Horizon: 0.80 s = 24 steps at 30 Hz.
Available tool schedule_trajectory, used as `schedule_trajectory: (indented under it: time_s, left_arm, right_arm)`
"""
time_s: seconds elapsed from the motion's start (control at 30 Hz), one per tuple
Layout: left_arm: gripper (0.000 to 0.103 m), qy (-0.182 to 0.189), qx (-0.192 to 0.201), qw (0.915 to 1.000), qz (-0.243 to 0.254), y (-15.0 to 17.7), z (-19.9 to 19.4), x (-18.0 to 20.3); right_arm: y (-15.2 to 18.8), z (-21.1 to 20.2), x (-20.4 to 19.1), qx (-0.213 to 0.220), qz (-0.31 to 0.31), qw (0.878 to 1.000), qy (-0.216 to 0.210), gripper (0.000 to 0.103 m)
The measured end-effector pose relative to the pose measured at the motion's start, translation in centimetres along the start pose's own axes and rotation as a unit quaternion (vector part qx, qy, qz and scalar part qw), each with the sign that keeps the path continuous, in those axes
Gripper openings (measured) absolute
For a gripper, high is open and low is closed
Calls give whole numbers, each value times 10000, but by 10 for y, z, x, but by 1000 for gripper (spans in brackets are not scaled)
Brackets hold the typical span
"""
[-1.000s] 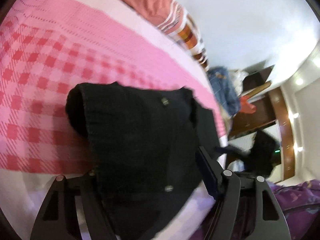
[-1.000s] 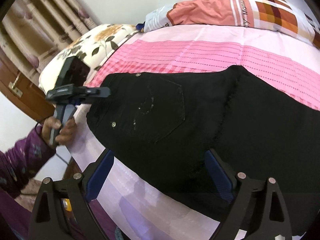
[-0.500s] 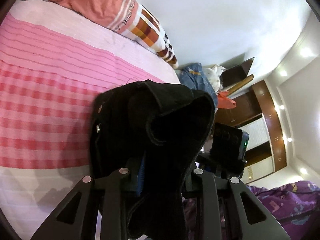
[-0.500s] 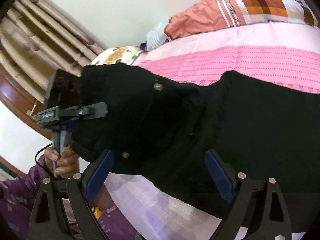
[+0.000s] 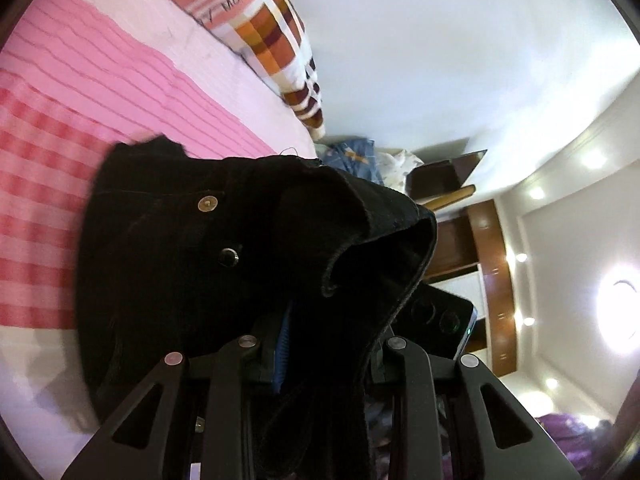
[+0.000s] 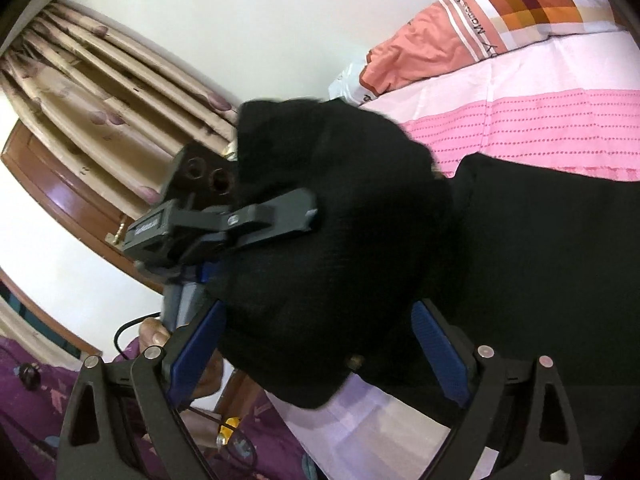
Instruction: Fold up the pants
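Pants lifted off bed at waist end, legs trailing toward 3 o'clock in right view. Left gripper pinched shut on waistband; right gripper wide open, holding nothing. Risk: single bunched grip slipping, heavy cloth sagging, fold landing crooked.

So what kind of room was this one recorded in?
Most likely a home bedroom: a bed with a pink checked sheet, a patchwork pillow at its head, window curtains and a wooden wardrobe.
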<state>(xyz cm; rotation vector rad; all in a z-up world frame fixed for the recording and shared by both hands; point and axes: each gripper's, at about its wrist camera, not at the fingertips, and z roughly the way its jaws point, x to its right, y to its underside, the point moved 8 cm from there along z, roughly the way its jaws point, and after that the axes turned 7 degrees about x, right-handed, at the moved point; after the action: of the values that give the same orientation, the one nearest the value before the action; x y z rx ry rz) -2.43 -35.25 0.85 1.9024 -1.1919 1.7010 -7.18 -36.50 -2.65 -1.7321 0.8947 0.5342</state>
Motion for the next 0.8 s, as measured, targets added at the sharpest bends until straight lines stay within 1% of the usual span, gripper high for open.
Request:
schedule_trajectory:
  time_s: [0.13, 0.23, 0.3, 0.37, 0.4, 0.43, 0.47, 0.5, 0.53, 0.63, 0.7, 0.77, 0.8]
  left_arm:
    - [28, 115, -209, 9994, -255, 2, 43, 0]
    - [28, 199, -391, 9987, -267, 3, 77, 5]
    - [26, 302, -535, 9979, -182, 5, 98, 13]
    - [25, 326, -657, 9972, -138, 5, 123, 17]
    - [25, 310, -701, 9970, -137, 5, 130, 18]
    - [25, 213, -707, 9973, -42, 5, 136, 19]
    - [25, 111, -648, 9977, 140, 2, 138, 22]
    - [25, 102, -560, 9981, 243, -1, 136, 26]
    - [26, 68, -474, 9985, 266, -6, 131, 29]
    - [34, -479, -183, 9972, 539, -17, 112, 27]
    - [50, -802, -12, 9949, 618, -22, 95, 23]
    - [56, -1077, 64, 9920, 648, -21, 79, 15]
    - [57, -1146, 81, 9913, 648, -17, 74, 11]
  right_arm:
    - [-11, -34, 16, 186, -104, 9997, 77, 94]
    - [-16, -56, 34, 239, -102, 9994, 210, 95]
    - [-16, -68, 51, 278, 131, 9992, 249, 96]
    - [-8, -69, 72, 124, 433, 9985, 299, 96]
    - [-4, -69, 80, 94, 503, 9982, 300, 96]
    - [1, -70, 93, 84, 653, 9972, 363, 96]
    - [4, -71, 101, 88, 800, 9961, 368, 96]
    - [7, -72, 108, 129, 934, 9951, 315, 96]
    - [7, -74, 112, 183, 1017, 9943, 261, 96]
    - [6, -71, 115, 219, 1045, 9941, 165, 96]
    - [4, -65, 116, 148, 974, 9949, 227, 96]
    - [2, -57, 117, 20, 906, 9954, 301, 95]
    - [2, -56, 118, 8, 877, 9956, 315, 94]
